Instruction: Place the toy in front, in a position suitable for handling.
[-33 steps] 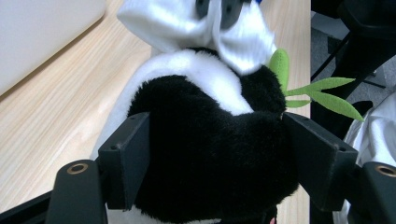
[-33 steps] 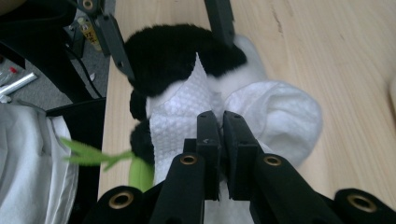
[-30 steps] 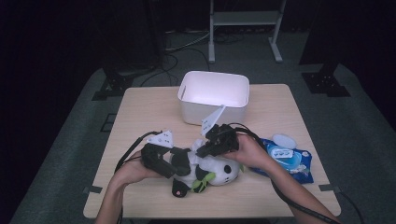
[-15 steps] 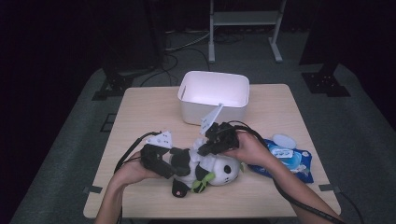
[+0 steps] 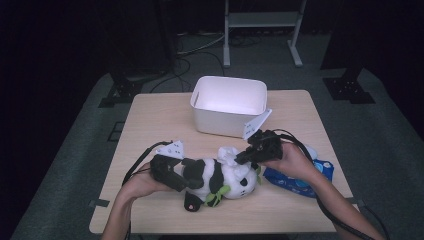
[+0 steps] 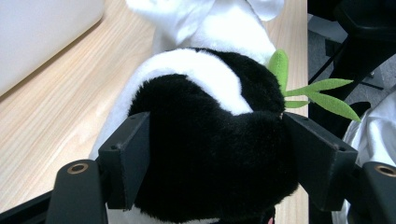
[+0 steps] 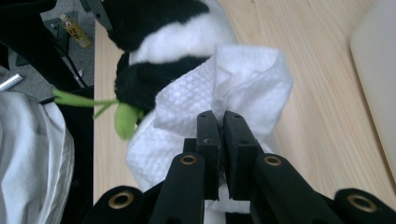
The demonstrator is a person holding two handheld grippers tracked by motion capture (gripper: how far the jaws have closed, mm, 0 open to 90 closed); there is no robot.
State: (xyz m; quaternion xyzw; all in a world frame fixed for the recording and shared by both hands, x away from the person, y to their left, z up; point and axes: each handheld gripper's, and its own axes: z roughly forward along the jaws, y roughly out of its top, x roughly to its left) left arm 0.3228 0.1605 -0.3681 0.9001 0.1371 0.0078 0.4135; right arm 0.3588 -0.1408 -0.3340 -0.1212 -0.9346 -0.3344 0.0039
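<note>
Right gripper [image 5: 240, 157], clenched on the wipe [image 5: 227, 154], had slid left over the panda [image 5: 220, 175]; wiping was underway

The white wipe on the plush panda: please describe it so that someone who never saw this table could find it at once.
On the wooden table, in front of the white bin, lies a plush panda. At its head end, the right gripper is shut on the white wipe. Its quilted, crumpled paper texture sets it apart from the panda's smooth white fur and from the blue wipe pack beside it.
</note>
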